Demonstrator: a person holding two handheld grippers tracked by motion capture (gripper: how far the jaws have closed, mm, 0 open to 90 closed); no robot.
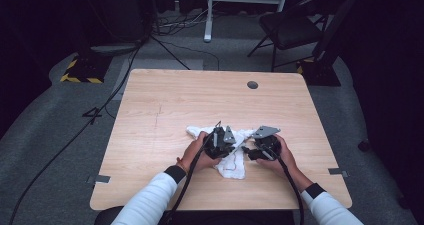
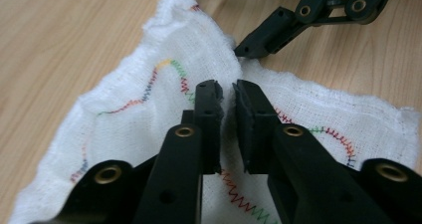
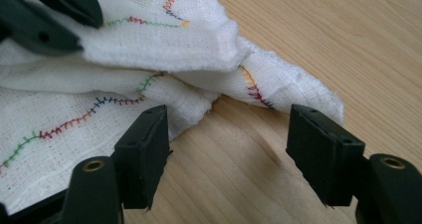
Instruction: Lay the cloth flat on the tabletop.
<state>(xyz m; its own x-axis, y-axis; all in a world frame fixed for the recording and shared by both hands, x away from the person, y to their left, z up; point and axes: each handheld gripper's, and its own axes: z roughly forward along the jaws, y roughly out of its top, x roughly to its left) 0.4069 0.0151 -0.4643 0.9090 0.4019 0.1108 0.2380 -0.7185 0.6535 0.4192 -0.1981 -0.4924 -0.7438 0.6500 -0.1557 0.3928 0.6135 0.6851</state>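
Note:
A white gauze cloth (image 1: 235, 166) with a wavy multicoloured stitch line lies crumpled on the wooden table (image 1: 175, 100), near its front middle. My left gripper (image 1: 222, 140) sits on the cloth's left part. In the left gripper view its jaws (image 2: 227, 92) are pressed together on a raised fold of the cloth (image 2: 149, 79). My right gripper (image 1: 248, 151) stands open at the cloth's right edge. Its jaws (image 3: 229, 119) straddle bare wood in front of a cloth corner (image 3: 278, 79). The left gripper's fingers (image 3: 59, 0) hold up a flap of cloth (image 3: 164, 40) at the upper left.
A round grommet (image 1: 252, 85) is set into the table's far side. Beyond the table stand a black chair (image 1: 290, 27), a white frame leg (image 1: 207, 15) and a yellow-and-black striped base (image 1: 80, 74). Cables run over the grey floor (image 1: 55, 150).

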